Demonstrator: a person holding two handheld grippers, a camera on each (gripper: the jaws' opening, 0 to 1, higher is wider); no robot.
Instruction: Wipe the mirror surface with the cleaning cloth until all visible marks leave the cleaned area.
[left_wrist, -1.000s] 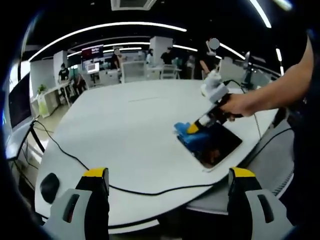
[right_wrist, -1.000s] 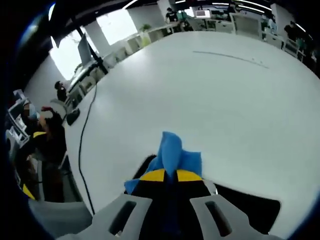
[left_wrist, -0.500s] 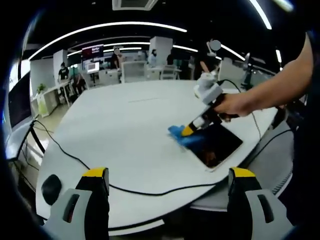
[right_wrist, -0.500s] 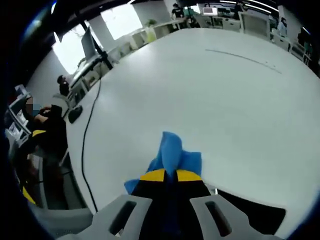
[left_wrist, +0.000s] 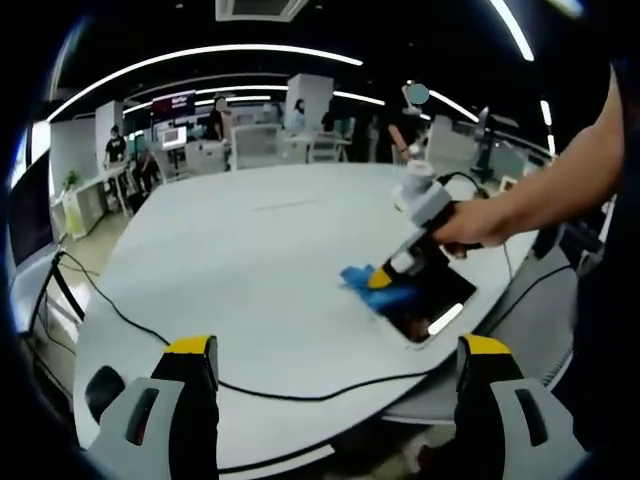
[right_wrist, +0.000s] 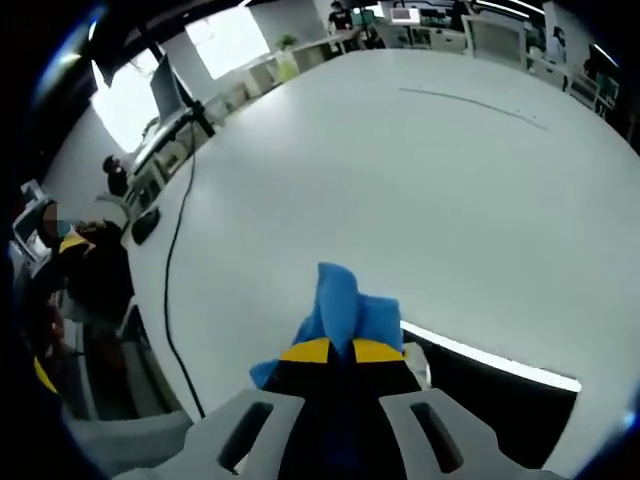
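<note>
In the left gripper view, a dark mirror (left_wrist: 430, 300) in a white frame lies flat near the right edge of the white table (left_wrist: 250, 270). A person's hand holds the right gripper (left_wrist: 383, 279), shut on a blue cleaning cloth (left_wrist: 378, 290) that presses on the mirror's near-left corner. My left gripper (left_wrist: 335, 400) is open, well short of the mirror, with nothing between its yellow-tipped fingers (left_wrist: 190, 350). In the right gripper view, the right gripper (right_wrist: 342, 352) is shut on the blue cloth (right_wrist: 340, 305), and the mirror (right_wrist: 500, 400) shows dark at lower right with its white rim.
A black cable (left_wrist: 150, 325) runs across the table's near left side, also visible as a black cable (right_wrist: 172, 250) in the right gripper view. A dark round object (left_wrist: 100, 382) sits at the table's near-left edge. Desks and people stand far behind. The person's arm (left_wrist: 560, 180) reaches in from the right.
The right gripper slid the cloth out toward the mirror's left edge, then back onto its corner. The mirror's white rim now shows more in the right gripper view. The left gripper stayed open.
</note>
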